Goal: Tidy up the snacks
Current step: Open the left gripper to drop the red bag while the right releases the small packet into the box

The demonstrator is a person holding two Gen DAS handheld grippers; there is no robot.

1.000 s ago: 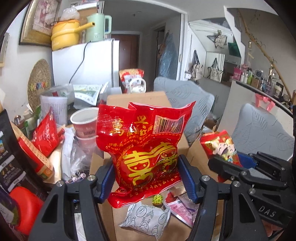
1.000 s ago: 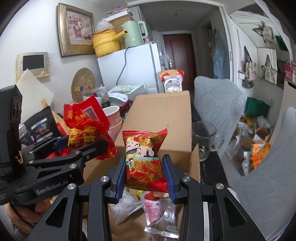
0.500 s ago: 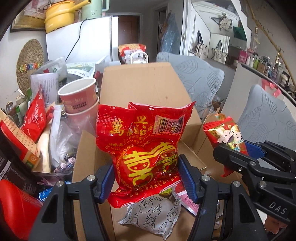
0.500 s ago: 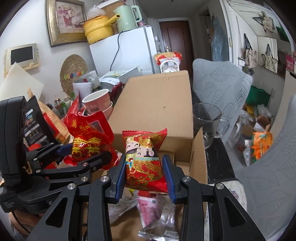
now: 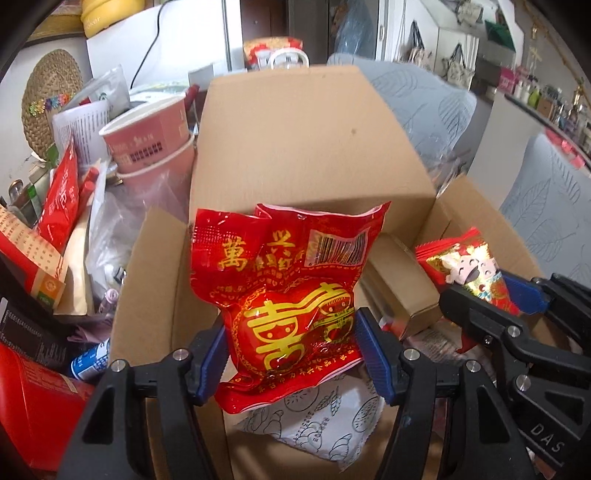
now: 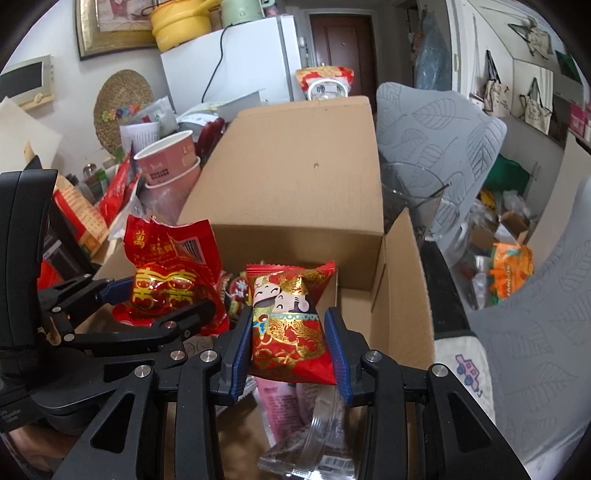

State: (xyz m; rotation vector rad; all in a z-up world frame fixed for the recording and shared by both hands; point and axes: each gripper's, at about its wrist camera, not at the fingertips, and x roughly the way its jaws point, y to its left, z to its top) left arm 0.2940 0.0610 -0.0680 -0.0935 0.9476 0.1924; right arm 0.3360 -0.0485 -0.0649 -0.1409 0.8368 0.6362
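large red gold-lettered snack bag [image 5: 288,295] upright, smaller red cartoon-figure packet [image 6: 290,325] upright, both over open cardboard box [image 6: 295,177]

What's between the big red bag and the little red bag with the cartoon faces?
In the right wrist view, other wrapped snacks lying in the cardboard box show between big red bag and little bag.

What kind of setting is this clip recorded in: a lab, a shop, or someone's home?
Most likely a lived-in home, probably a dining or kitchen corner. A white fridge carries a yellow pot, a framed picture hangs on the wall, and tote bags hang opposite, near a cluttered tabletop.
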